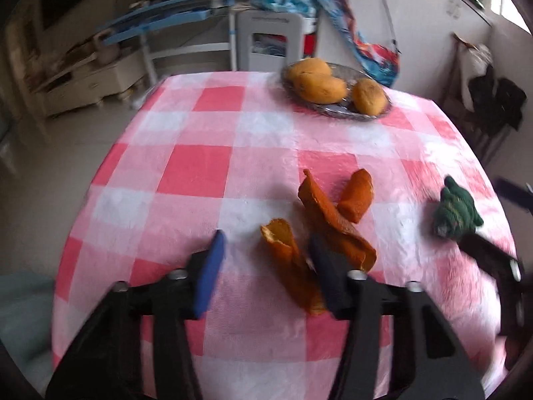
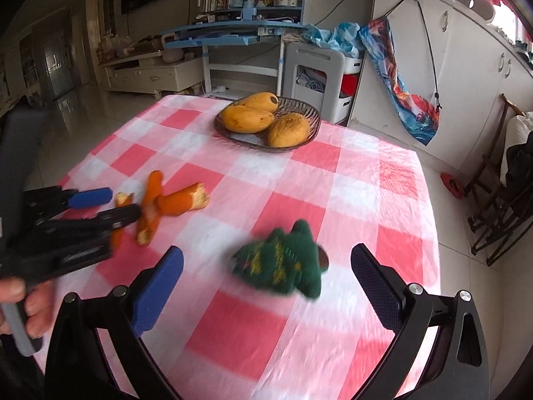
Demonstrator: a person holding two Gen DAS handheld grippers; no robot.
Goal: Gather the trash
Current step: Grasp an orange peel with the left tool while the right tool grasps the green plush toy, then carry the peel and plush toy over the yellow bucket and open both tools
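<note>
Seen from the left wrist: left hand-held gripper (image 1: 263, 253) lowered over the checked counter (image 1: 200, 166), jaws parted around the nearest orange peel (image 1: 289, 266), pads not yet pressing on it as far as can be told, though motion blur clouds the contact. Two more peel pieces (image 1: 333, 213) just beyond, crossing each other, flat on the cloth. Green knitted toy (image 1: 456, 210) off to the side, with a dark finger of the right hand-held gripper (image 1: 479, 253) close beside it. Basket of mangoes (image 1: 333, 90) at the far end, untouched. Seen from the right wrist: right hand-held gripper (image 2: 266, 266) wide open, straddling the green knitted toy (image 2: 283, 260) without touching it; left hand-held gripper (image 2: 110, 206) at the peel pile (image 2: 166, 203), held by a hand (image 2: 20, 306) at the frame edge. No bin or bag visible anywhere. Judged from this: collection barely begun, nothing lifted yet, all peels yet to clear.
</note>
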